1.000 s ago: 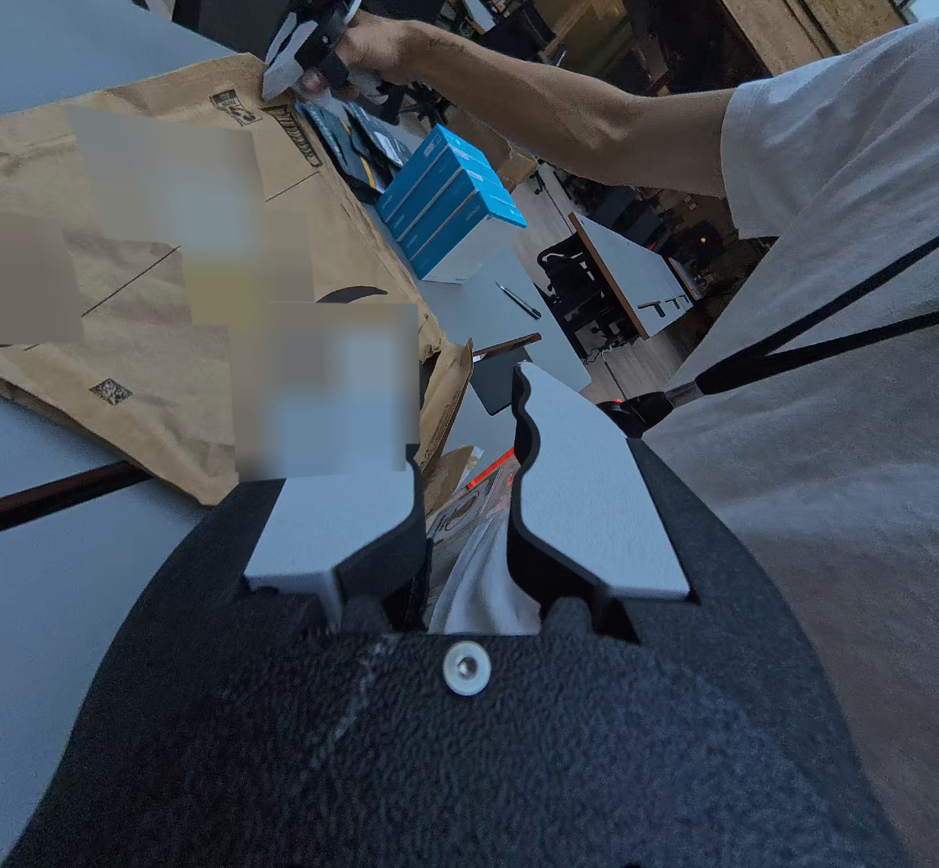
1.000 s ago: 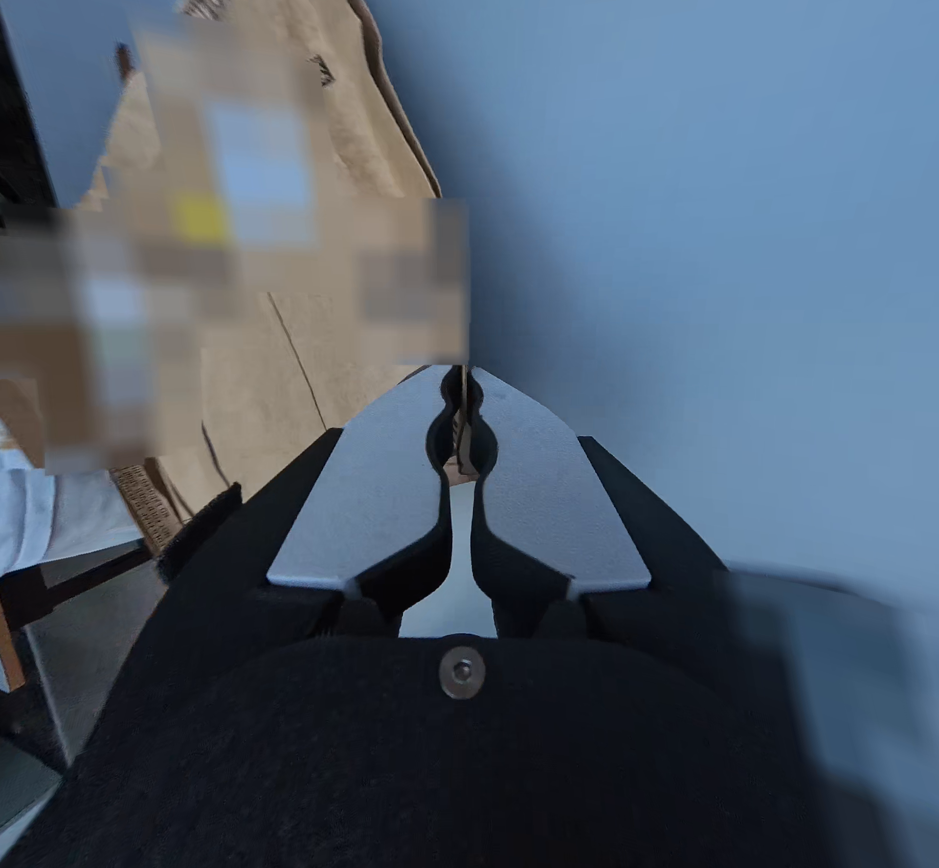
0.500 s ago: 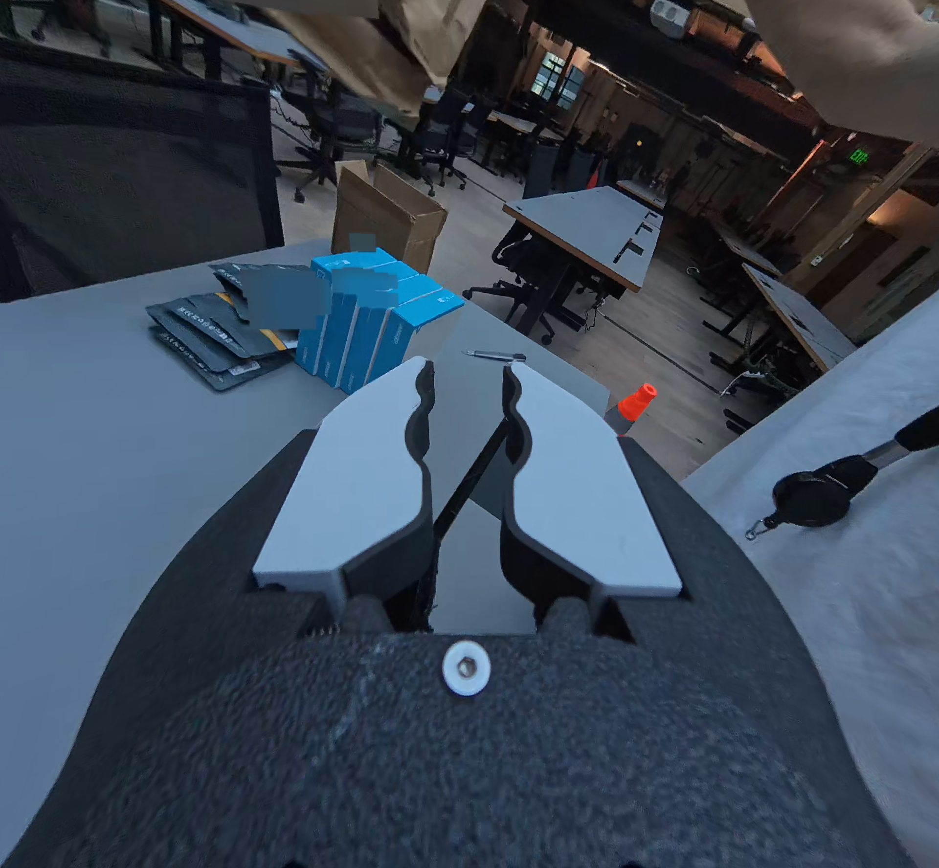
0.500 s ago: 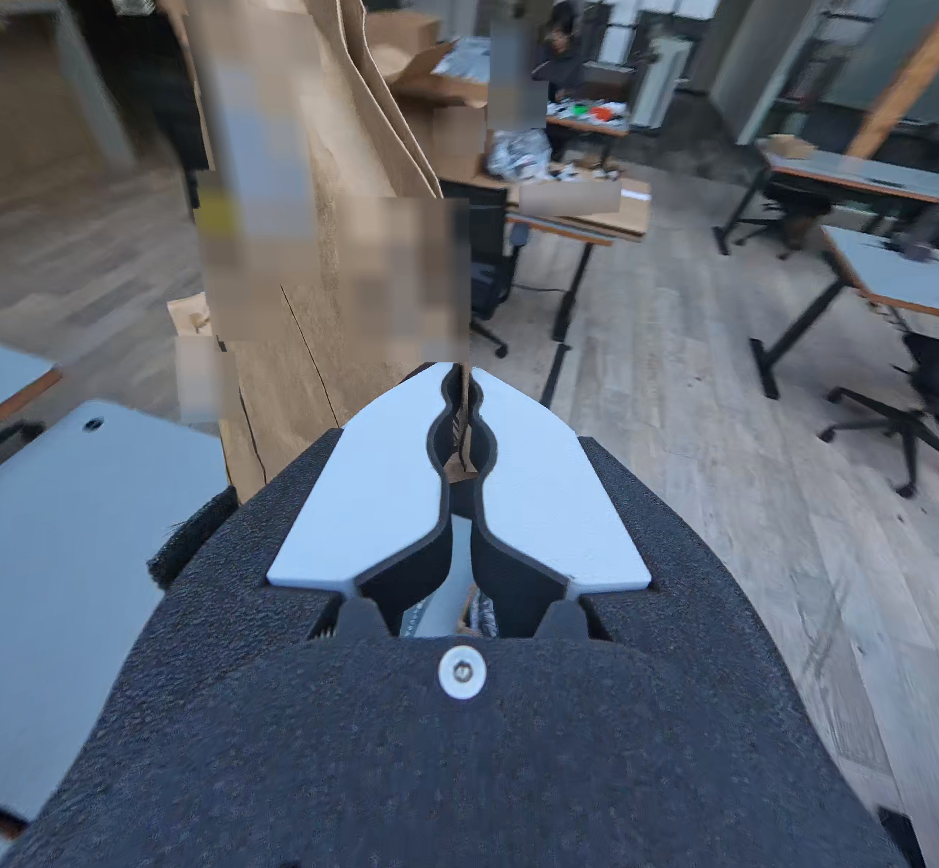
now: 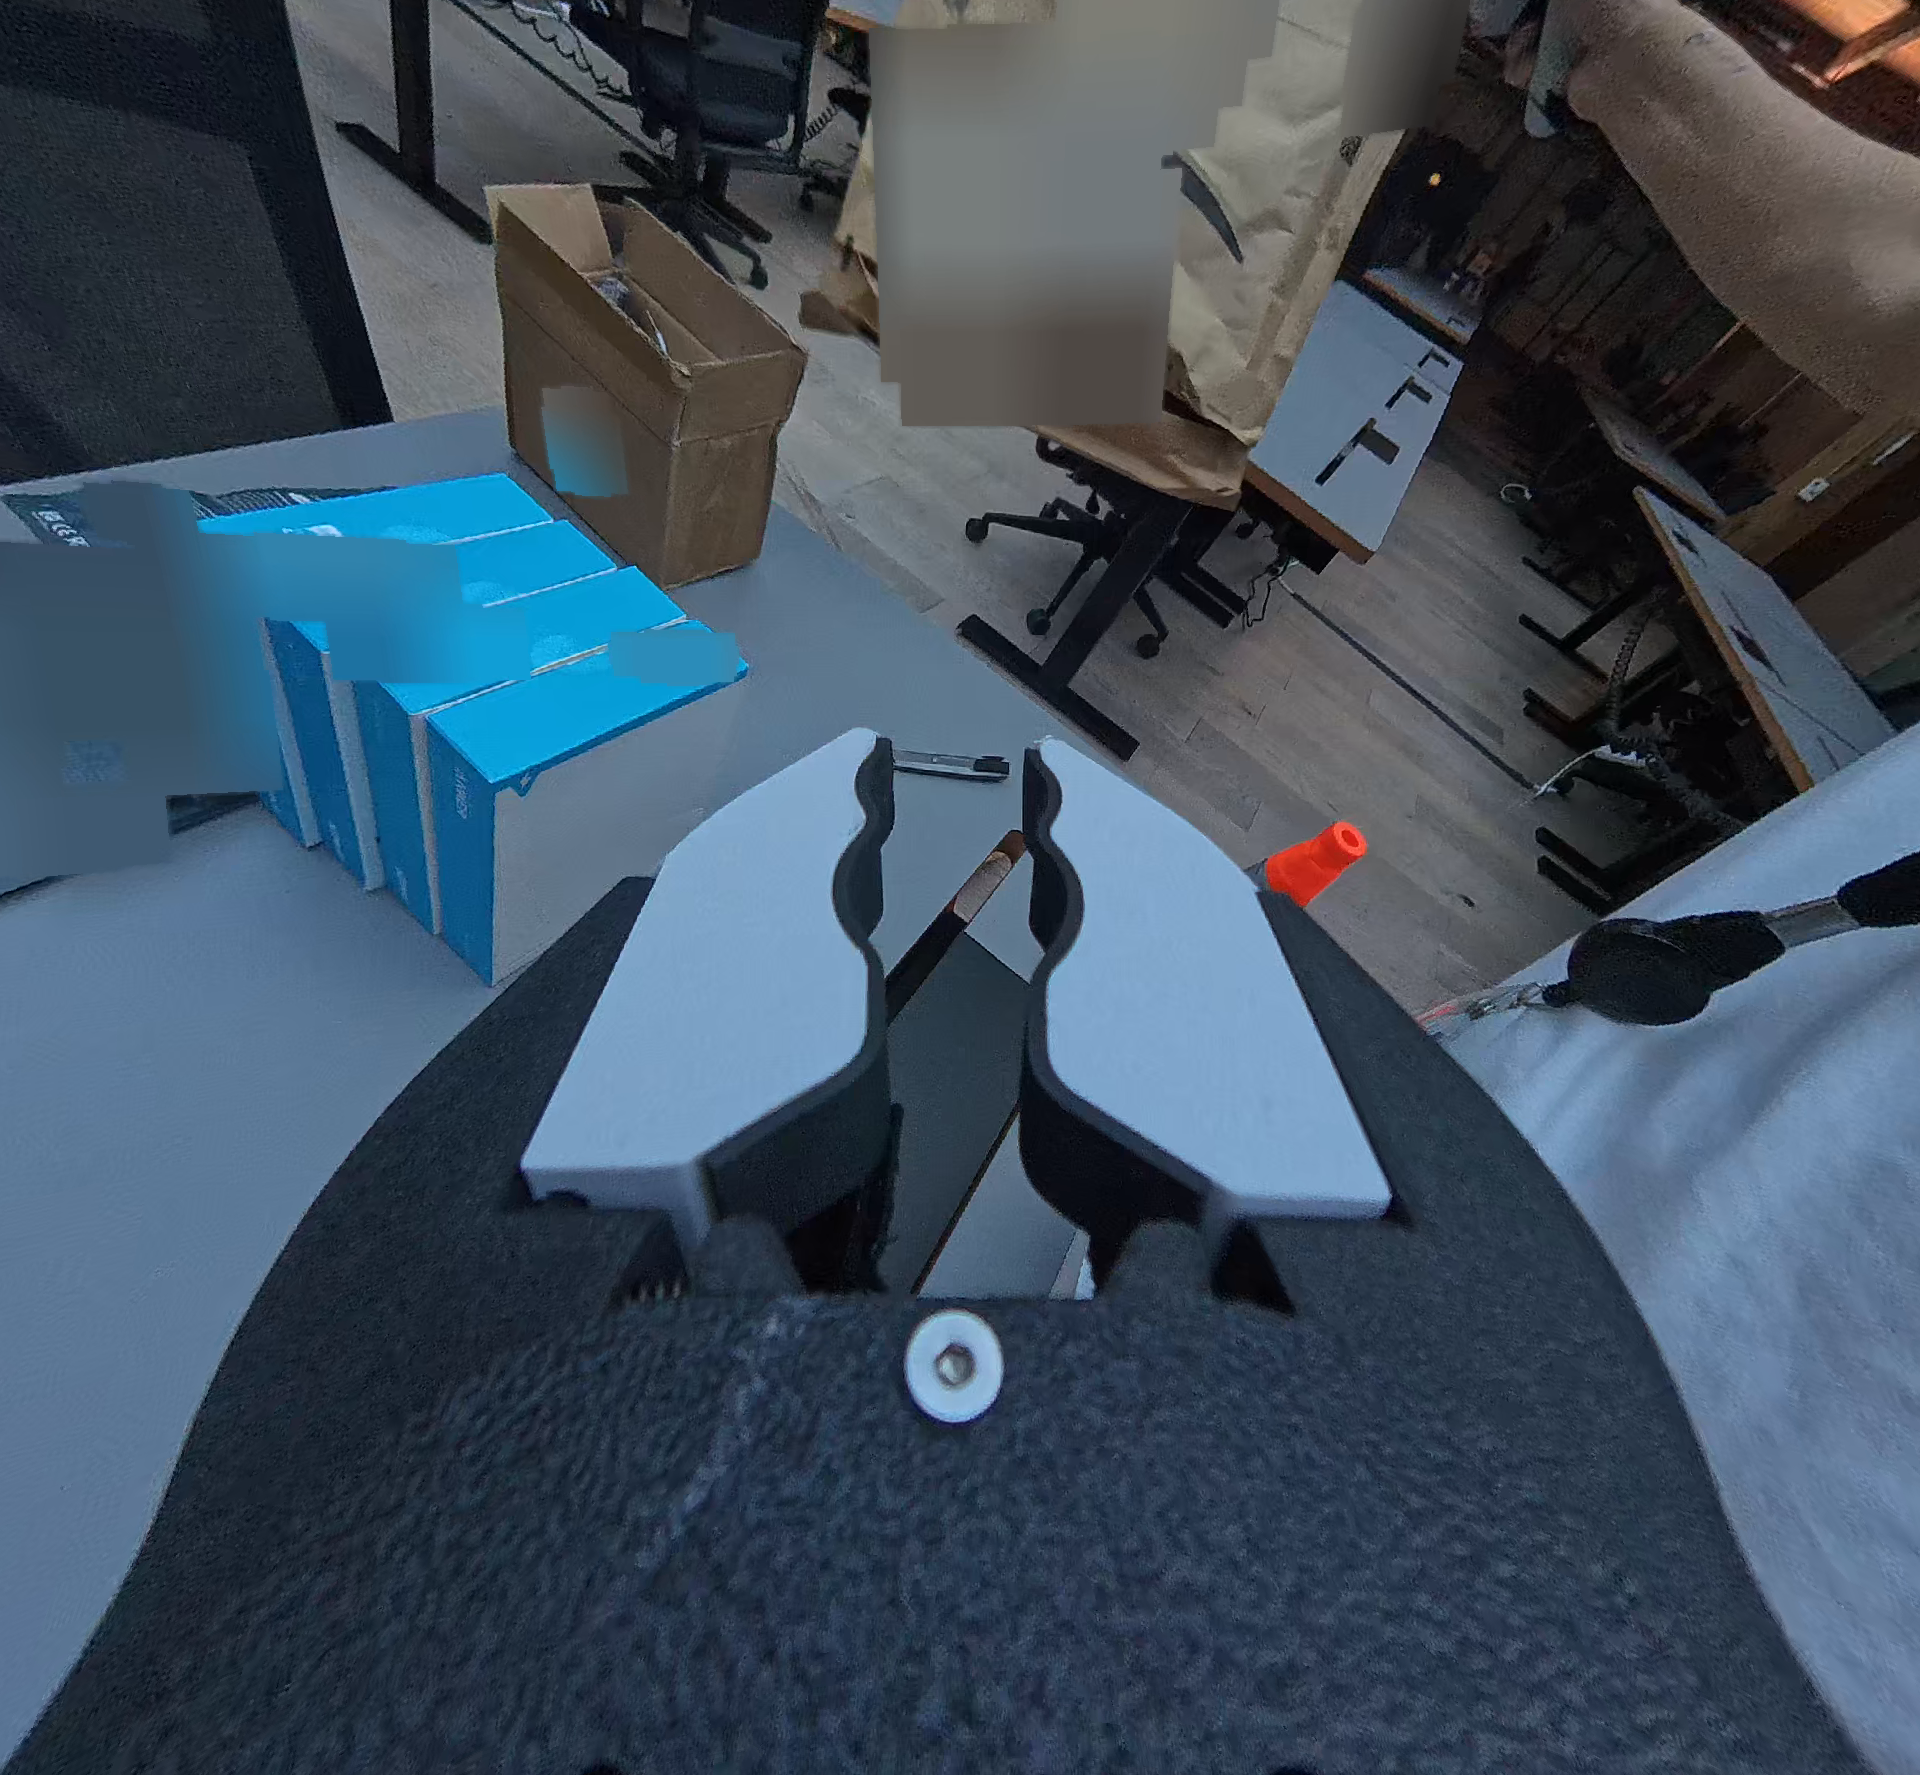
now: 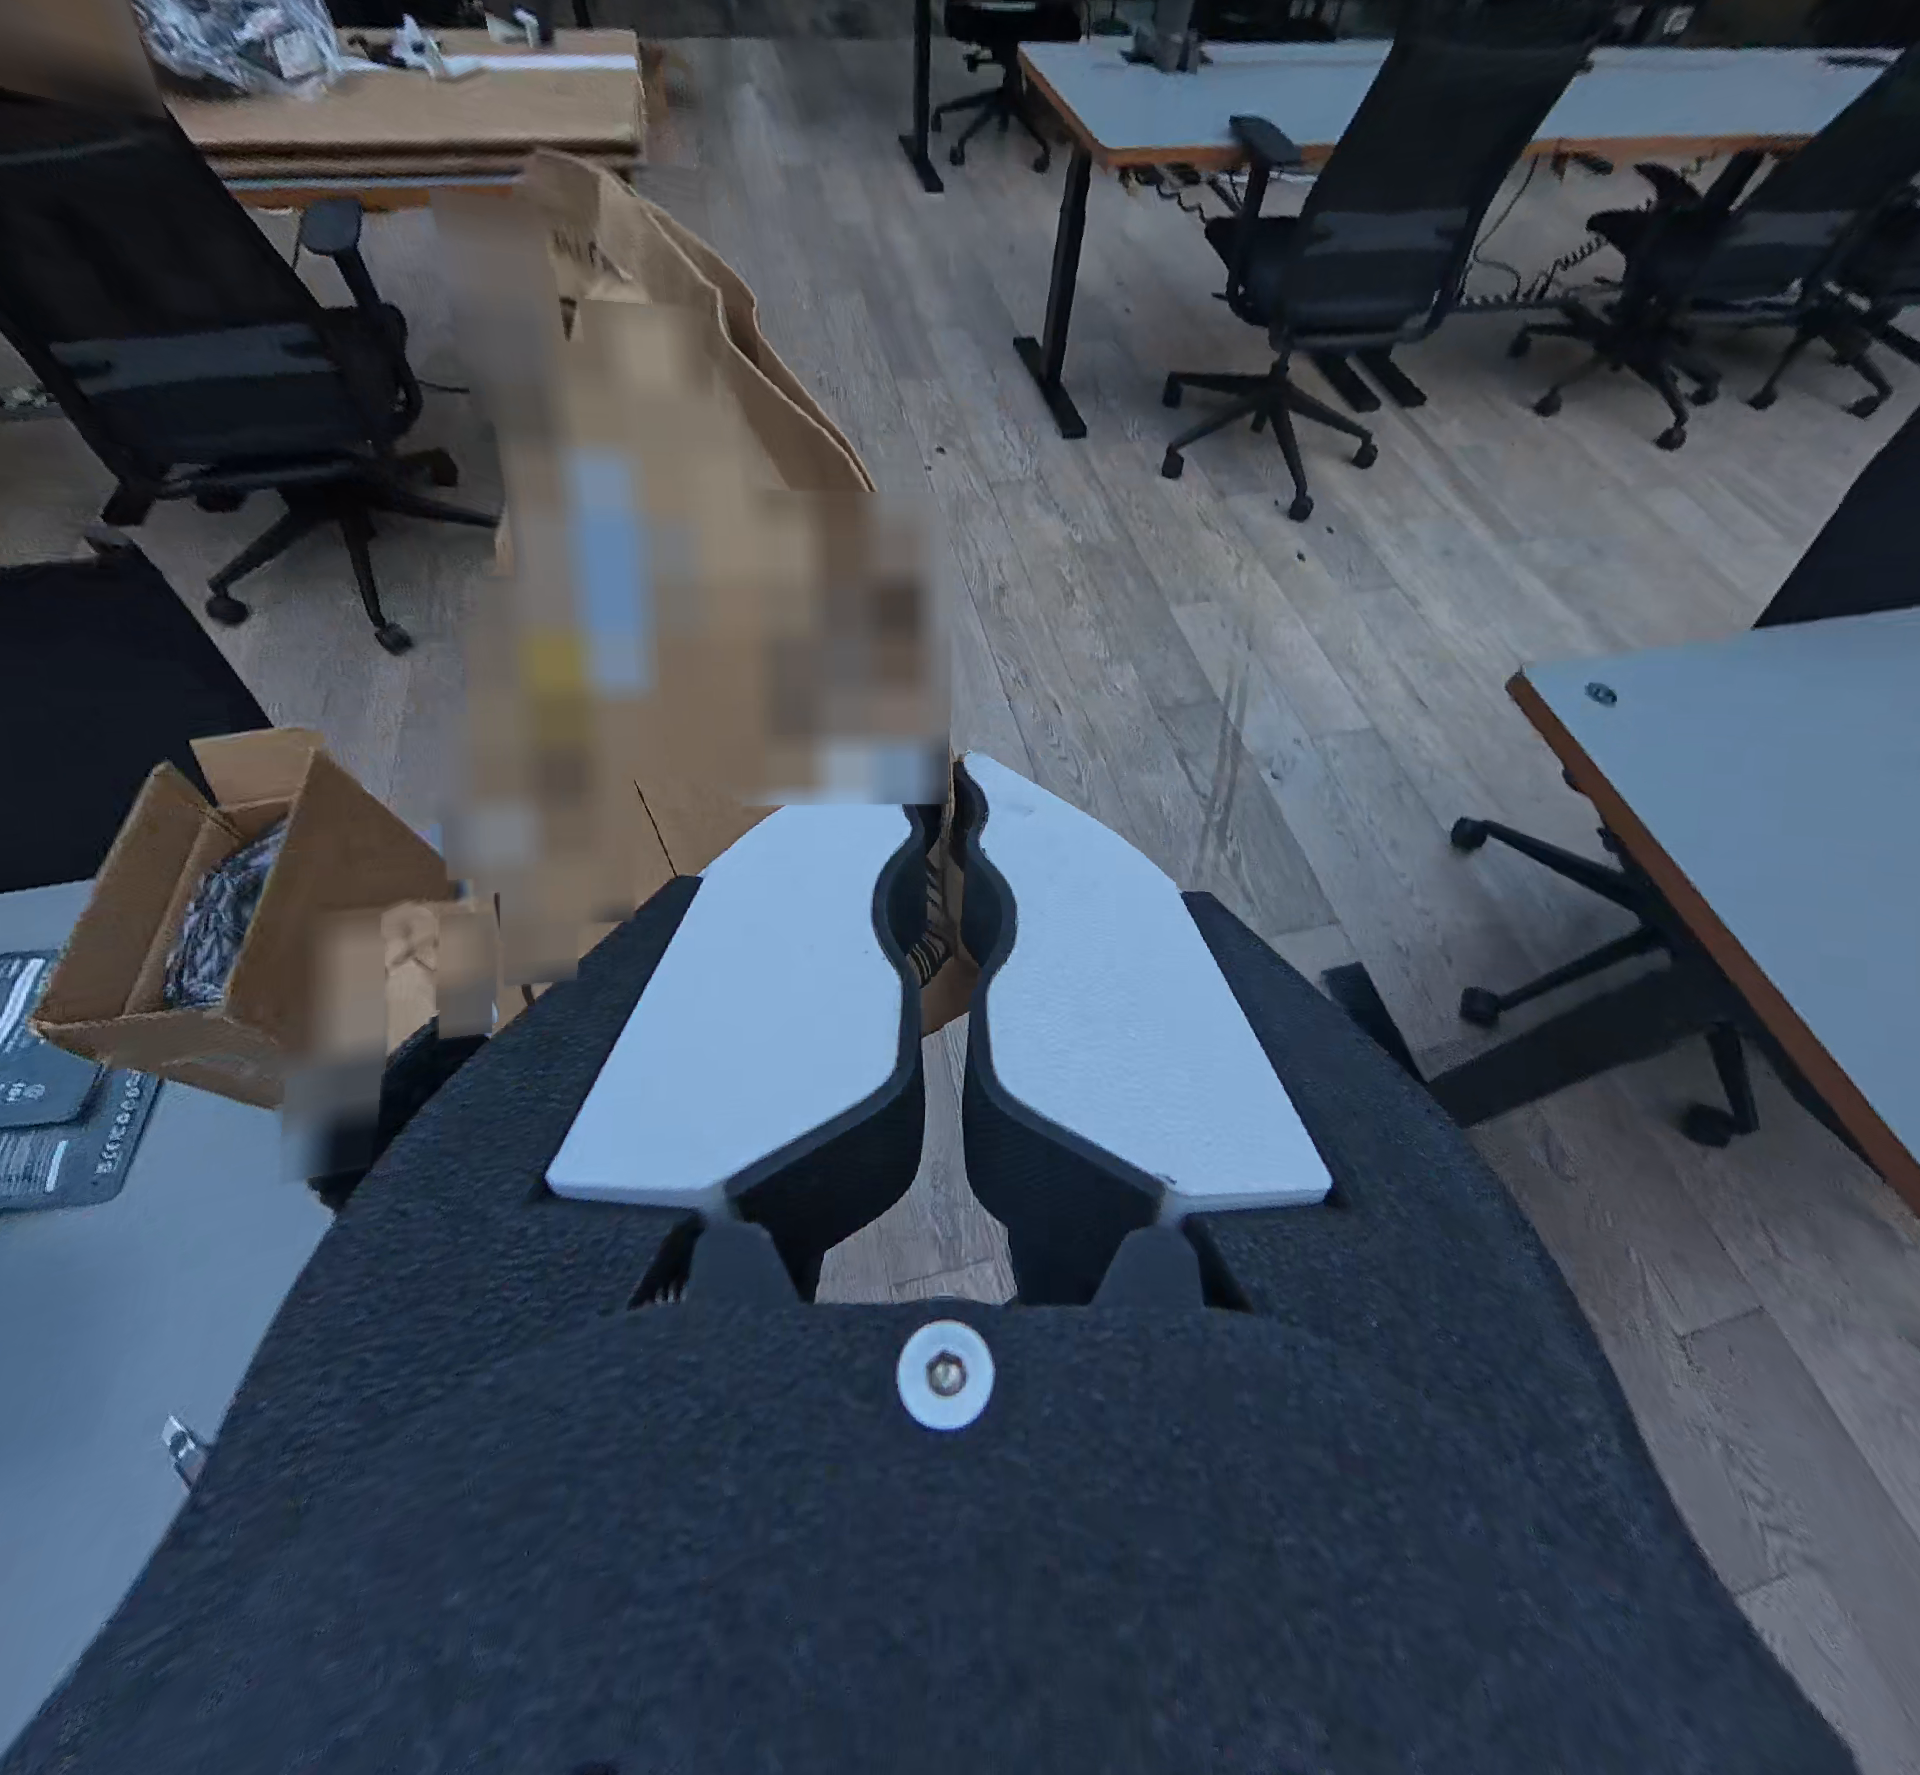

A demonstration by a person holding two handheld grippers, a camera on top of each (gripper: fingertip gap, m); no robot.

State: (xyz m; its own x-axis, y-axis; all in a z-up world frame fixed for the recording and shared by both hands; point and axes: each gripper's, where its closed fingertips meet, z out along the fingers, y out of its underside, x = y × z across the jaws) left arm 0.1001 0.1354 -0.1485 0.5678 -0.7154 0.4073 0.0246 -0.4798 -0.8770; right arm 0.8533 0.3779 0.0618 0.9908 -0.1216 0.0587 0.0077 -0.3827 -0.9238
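Your right hand-held gripper was closed down to a thin slit, tips pinching the edge of a brown paper bag. The bag hung in the air, off the bench, upright and edge-on to the right wrist camera, out over the wood floor. In the left wrist view the same bag showed up high, above and beyond the bench edge, with your right forearm reaching across the top right corner.

Your left hand-held gripper was partly open, a clear gap between the fingers, nothing in it. It sat low over the grey bench, pointing at the far edge. Through the gap you could see a seam in the bench top and its brown edge.

On the bench, left of that gripper: a row of blue-and-white boxes standing side by side, touching each other. Dark flat packets lay by them. A small dark pen-like item lay on the bench just past the left fingertips; exact type unclear.

On the floor past the bench: an open cardboard box with some dark contents, an orange cone, office chairs and other desks. Your white shirt filled the right side of the left view, with a black badge reel clipped on it.
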